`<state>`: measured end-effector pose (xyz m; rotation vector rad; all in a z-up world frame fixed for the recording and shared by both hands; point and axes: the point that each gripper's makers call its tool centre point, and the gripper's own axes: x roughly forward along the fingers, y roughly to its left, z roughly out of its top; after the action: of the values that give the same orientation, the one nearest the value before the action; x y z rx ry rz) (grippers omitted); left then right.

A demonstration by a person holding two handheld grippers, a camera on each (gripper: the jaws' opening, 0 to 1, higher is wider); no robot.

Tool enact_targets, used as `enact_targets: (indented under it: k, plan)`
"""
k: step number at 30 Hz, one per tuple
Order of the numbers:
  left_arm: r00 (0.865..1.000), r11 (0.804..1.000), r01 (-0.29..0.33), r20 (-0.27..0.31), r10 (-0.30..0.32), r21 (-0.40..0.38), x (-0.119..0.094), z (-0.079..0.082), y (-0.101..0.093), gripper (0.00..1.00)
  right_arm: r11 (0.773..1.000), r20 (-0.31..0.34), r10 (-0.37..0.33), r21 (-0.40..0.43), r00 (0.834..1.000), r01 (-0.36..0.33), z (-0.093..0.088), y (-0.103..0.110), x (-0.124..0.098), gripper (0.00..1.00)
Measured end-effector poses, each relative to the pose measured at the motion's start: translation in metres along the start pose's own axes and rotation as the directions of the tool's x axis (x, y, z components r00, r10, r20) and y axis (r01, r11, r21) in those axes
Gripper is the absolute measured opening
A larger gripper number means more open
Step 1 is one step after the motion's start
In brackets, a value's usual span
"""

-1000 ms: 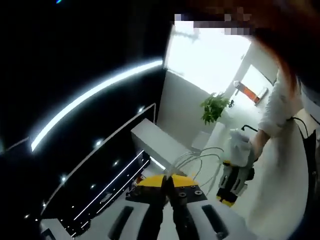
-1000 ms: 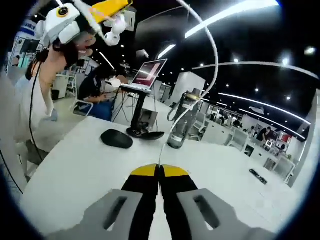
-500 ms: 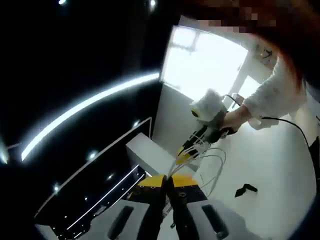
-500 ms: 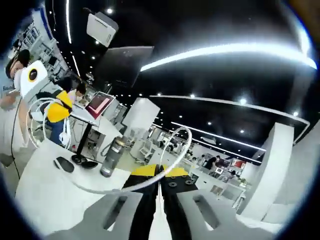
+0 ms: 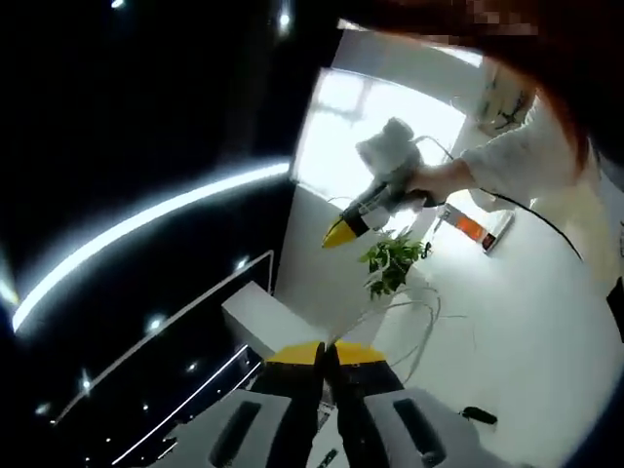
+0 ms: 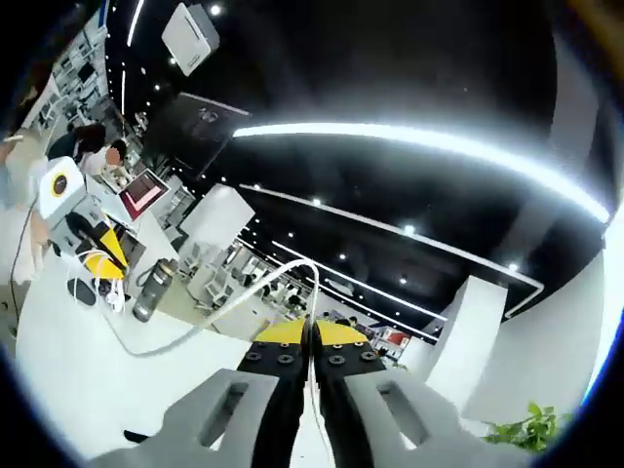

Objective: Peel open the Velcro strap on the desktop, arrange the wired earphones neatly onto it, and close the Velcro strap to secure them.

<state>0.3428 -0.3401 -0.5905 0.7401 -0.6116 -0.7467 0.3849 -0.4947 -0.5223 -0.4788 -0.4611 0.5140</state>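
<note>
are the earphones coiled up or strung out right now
Strung out. The white earphone cable runs in a long slack arc from the shut right gripper toward the left gripper; loose loops hang above the table.

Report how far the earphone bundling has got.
Done: unclear; the Velcro strap lies on the desktop, open or not I cannot tell. In hand: the earphone cable hangs in the air between left gripper and right gripper, both shut on it. Left: coil it, lay it on the strap, close.
</note>
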Motion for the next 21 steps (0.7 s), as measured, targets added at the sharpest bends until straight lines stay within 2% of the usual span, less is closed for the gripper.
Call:
enact_targets:
  k: [3, 5, 9, 11, 15, 17, 21]
  plan:
    - [1.0, 0.997, 0.021, 0.011, -0.02, -0.072, 0.001, -0.005, -0.017, 0.07, 0.997, -0.075, 0.067, 0.036, 0.995, -0.064, -0.023, 0.029, -0.017, 0.04]
    - [1.0, 0.992, 0.019, 0.008, -0.018, -0.127, -0.003, -0.014, -0.025, 0.07, 0.993, -0.11, 0.11, 0.058, 0.988, -0.104, -0.039, 0.053, -0.03, 0.04]
    - [1.0, 0.98, -0.001, 0.005, 0.002, -0.198, -0.015, -0.03, -0.043, 0.07, 0.982, -0.143, 0.174, 0.098, 0.974, -0.161, -0.076, 0.103, -0.047, 0.04]
    - [1.0, 0.973, -0.007, 0.008, 0.009, -0.231, -0.021, -0.037, -0.052, 0.07, 0.978, -0.149, 0.193, 0.109, 0.97, -0.178, -0.096, 0.126, -0.049, 0.04]
    - [1.0, 0.959, -0.021, 0.015, 0.026, -0.283, -0.03, -0.048, -0.062, 0.07, 0.973, -0.157, 0.227, 0.078, 0.961, -0.217, -0.128, 0.163, -0.044, 0.04]
    - [0.999, 0.952, -0.024, 0.015, 0.03, -0.305, -0.033, -0.053, -0.064, 0.07, 0.954, -0.176, 0.291, 0.133, 0.941, -0.27, -0.147, 0.188, -0.04, 0.04]
    - [0.999, 0.936, -0.045, -0.018, 0.041, -0.35, -0.042, -0.071, -0.071, 0.07, 0.935, -0.197, 0.341, 0.175, 0.919, -0.309, -0.165, 0.208, -0.029, 0.04]
